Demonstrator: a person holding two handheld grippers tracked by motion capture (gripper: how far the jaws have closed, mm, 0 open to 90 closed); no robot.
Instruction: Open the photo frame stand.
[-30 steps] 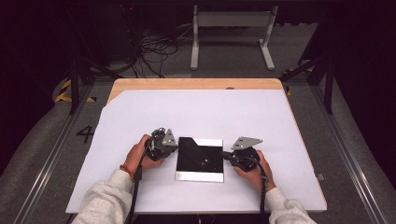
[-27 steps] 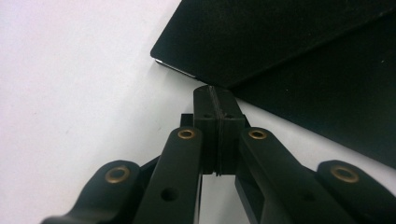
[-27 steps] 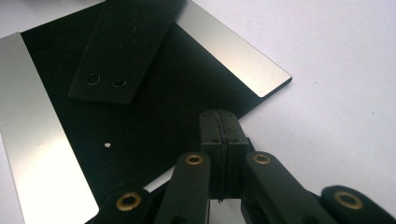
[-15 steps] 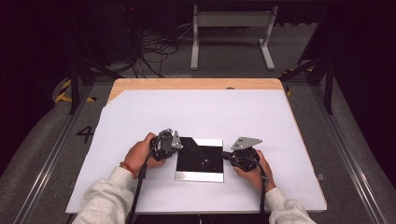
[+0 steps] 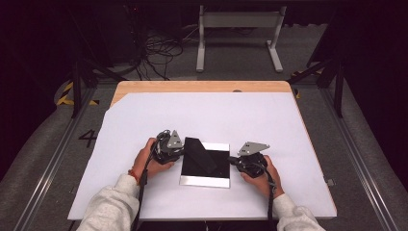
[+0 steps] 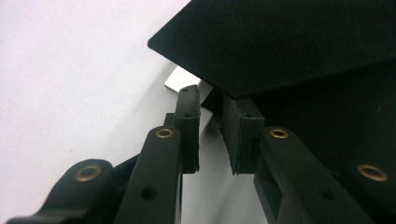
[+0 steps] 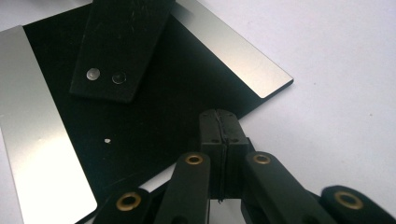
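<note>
A square black plate with silver strips on two sides lies on the white cover. A black strap with two metal snaps lies slantwise across it. My left gripper is at the strap's upper left end. Its jaws have just been opening and stand a little apart; the strap's end hangs just past the tips, free of the pads. My right gripper is shut, pads together, tips at the plate's right edge; whether they press on it I cannot tell.
The white cover spreads over a wooden table. Both of the person's hands and grey sleeves come in from the bottom. Cables and a metal stand are on the floor beyond the table.
The left gripper has shifted a little right, toward the plate's upper left corner, and its jaws have parted. The strap now lies slantwise on the plate. The right gripper has kept still.
</note>
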